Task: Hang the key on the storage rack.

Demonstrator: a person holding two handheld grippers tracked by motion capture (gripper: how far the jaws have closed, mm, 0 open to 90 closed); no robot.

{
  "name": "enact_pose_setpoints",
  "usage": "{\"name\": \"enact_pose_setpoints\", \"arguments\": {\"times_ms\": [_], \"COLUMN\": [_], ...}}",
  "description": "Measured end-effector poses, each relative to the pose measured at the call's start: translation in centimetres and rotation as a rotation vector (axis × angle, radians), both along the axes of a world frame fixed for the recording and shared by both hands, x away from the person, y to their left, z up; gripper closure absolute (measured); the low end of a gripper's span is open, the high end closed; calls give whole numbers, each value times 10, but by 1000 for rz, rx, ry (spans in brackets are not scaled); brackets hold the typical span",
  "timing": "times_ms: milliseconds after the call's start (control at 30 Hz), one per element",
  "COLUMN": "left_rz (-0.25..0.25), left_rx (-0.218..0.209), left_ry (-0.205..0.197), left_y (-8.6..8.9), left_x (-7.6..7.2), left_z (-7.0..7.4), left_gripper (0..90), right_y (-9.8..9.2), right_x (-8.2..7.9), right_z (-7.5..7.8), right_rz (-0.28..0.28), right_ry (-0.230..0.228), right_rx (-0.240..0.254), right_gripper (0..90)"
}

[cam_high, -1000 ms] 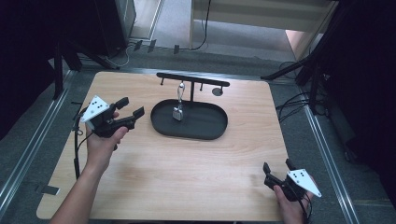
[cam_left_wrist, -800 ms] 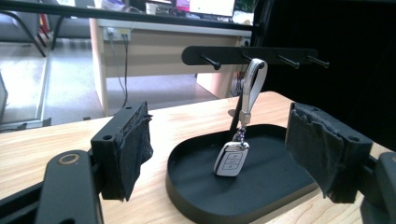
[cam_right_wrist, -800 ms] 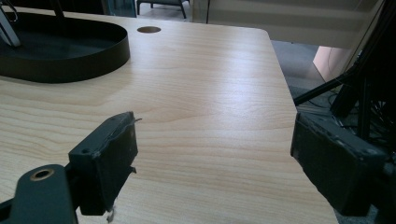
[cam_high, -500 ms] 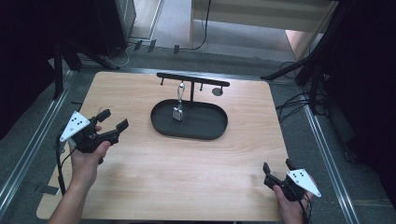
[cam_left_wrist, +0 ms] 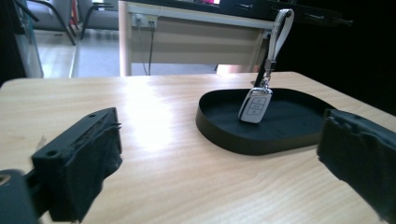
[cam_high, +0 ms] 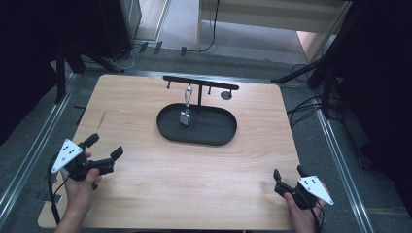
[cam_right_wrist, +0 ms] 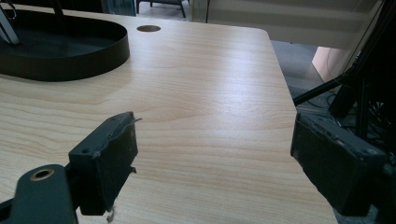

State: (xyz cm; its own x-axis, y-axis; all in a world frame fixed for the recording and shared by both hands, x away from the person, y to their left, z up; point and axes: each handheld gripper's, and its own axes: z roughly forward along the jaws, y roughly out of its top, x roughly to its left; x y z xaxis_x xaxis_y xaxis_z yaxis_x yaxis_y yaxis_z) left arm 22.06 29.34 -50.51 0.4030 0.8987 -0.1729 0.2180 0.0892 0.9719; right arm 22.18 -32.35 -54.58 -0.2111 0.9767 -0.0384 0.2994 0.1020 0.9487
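Left gripper [cam_high: 103, 150]: near left corner of the table [cam_high: 145, 194], jaws spread, holding nothing.
Right gripper [cam_high: 287, 176]: near right corner, jaws spread, holding nothing.
Tray [cam_high: 214, 138]: black oval, far centre.
Key fob [cam_left_wrist: 254, 105]: hangs from the rack [cam_high: 201, 82], its foot in the tray.

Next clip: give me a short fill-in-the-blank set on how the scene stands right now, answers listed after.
1. The car key hangs by its strap from the black ____ above the oval tray.
2. The key's lower end sits over the ____ half of the tray in the high view.
3. The left tongs have their jaws ____ and grip nothing.
4. The right tongs hover near the table's ____ right corner.

Missing words: rack; left; open; near
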Motion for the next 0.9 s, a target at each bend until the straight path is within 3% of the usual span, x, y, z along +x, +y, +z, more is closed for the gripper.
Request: {"name": "enact_pose_setpoints", "arguments": {"times_ms": [167,300,567,700,900], "left_rz": [44,77,151,193,176], "left_rx": [34,22,74,91,90], "left_ry": [31,65,99,118,123], "left_y": [18,31,48,54,51], "left_x": [-13,-22,-37,-37,-35], "left_z": [-16,-28,-40,-42,-45], "left_gripper": [0,0,0,0,0], "right_y": [0,0,1,0,1], "right_x": [0,0,0,0,0], "right_z": [0,0,0,0,0], "right_rz": [1,2,2,2,2], "right_ry": [0,-1,0,0,0], "right_rx": [0,-1,-7,-4,-8], "right_gripper": [143,143,144,144,144]}}
